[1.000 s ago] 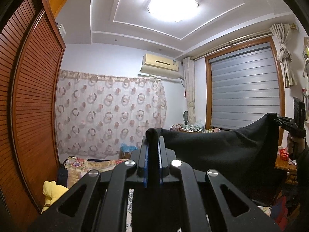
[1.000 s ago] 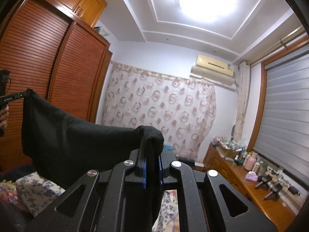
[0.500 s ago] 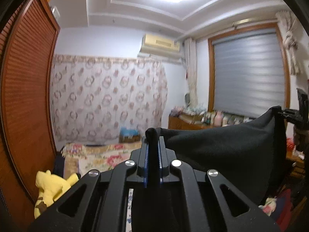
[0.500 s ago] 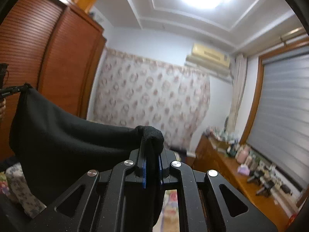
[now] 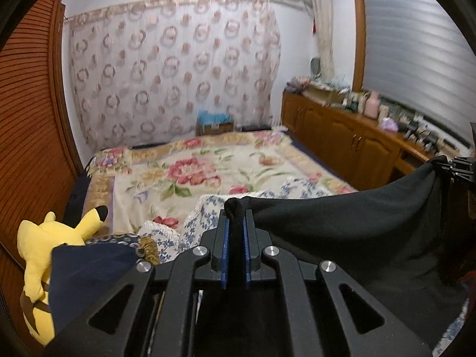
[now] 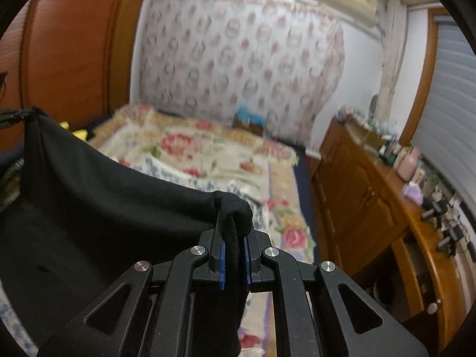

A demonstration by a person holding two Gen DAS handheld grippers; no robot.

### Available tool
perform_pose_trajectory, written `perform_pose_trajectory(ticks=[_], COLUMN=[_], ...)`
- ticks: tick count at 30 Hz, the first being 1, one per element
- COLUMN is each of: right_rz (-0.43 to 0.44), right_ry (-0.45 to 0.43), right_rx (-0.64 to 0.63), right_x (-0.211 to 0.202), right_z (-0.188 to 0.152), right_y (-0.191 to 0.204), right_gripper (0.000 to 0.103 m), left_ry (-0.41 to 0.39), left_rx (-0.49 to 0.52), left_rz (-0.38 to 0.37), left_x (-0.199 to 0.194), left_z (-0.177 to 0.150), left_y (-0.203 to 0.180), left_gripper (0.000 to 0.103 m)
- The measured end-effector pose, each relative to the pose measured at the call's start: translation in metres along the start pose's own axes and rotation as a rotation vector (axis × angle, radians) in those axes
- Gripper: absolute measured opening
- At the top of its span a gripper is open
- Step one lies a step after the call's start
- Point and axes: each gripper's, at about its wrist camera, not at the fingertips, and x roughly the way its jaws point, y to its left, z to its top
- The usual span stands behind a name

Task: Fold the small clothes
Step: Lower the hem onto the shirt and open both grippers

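A black garment (image 5: 351, 229) hangs stretched in the air between my two grippers, above the bed. My left gripper (image 5: 235, 217) is shut on one top corner of it. My right gripper (image 6: 233, 223) is shut on the other top corner; the cloth (image 6: 89, 208) sags between them. The right gripper also shows at the right edge of the left wrist view (image 5: 459, 168). The left gripper shows at the left edge of the right wrist view (image 6: 12, 116). The garment's lower part is hidden behind the gripper bodies.
A bed with a floral cover (image 5: 208, 175) lies ahead. Blue-and-white patterned clothes (image 5: 205, 211) lie on it. A yellow plush toy (image 5: 44, 238) and a dark blue cloth (image 5: 86, 270) sit at left. A wooden cabinet (image 6: 372, 196) with bottles runs along the right.
Both grippers have tilted downward with the black garment still held: the view has swung from the ceiling and wall to the bed. The garment stays stretched between them.
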Motion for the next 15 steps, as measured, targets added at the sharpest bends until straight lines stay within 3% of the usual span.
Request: perform_pose_trajectory(ticks=[6, 11, 13, 15], right_rz=[0.025, 0.037, 0.024, 0.018], right_ry=[0.080, 0.130, 0.149, 0.148], right_rx=[0.044, 0.074, 0.084, 0.094], right_x=[0.071, 0.100, 0.105, 0.101], right_z=[-0.005, -0.009, -0.011, -0.010], right_y=[-0.016, -0.016, -0.015, -0.013], right_gripper=[0.007, 0.008, 0.022, 0.030], left_ry=[0.066, 0.143, 0.157, 0.165], left_rx=[0.002, -0.007, -0.004, -0.003], left_rz=[0.022, 0.021, 0.020, -0.003], left_x=[0.038, 0.057, 0.054, 0.047], left_z=[0.000, -0.004, -0.008, -0.012], left_y=[-0.006, -0.002, -0.006, -0.007], left_gripper=[0.006, 0.011, 0.023, 0.036])
